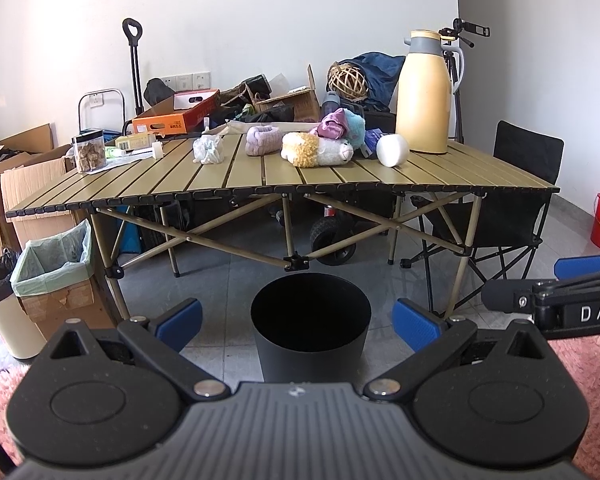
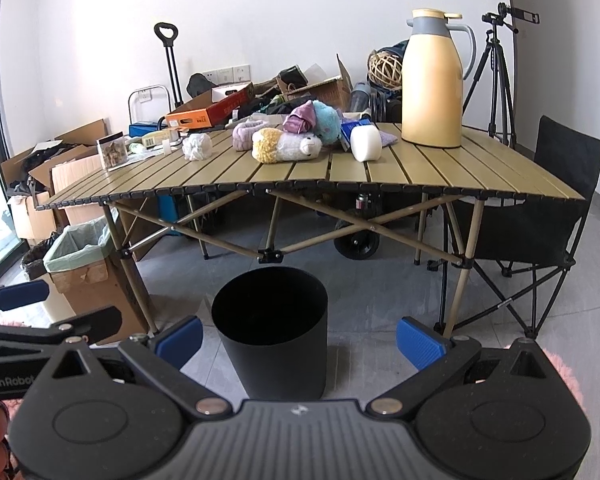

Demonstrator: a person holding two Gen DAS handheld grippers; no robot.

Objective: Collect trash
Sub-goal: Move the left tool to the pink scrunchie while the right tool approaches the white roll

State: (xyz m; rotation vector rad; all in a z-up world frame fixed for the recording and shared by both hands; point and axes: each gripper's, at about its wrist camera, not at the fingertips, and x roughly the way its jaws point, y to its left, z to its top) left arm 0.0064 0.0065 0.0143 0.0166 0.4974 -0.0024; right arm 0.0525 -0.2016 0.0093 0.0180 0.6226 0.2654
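Both your left gripper [image 1: 296, 322] and right gripper [image 2: 299, 338] gape empty above the black cylindrical bin [image 1: 311, 326]. Crumpled white tissue wad [image 1: 208, 149] sits near the far-left edge of the slatted olive folding table [image 1: 204, 184]; reaching carelessly, you could grab the yellow-white plush toy [image 1: 316, 150] instead.

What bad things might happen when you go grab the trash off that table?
The crumpled tissue lies close to the plush toys, so the tongs might pinch a toy instead. The tall yellow jug could be knocked over by a wide reach. The black bin stands on the floor short of the table, so dropped trash might miss it.
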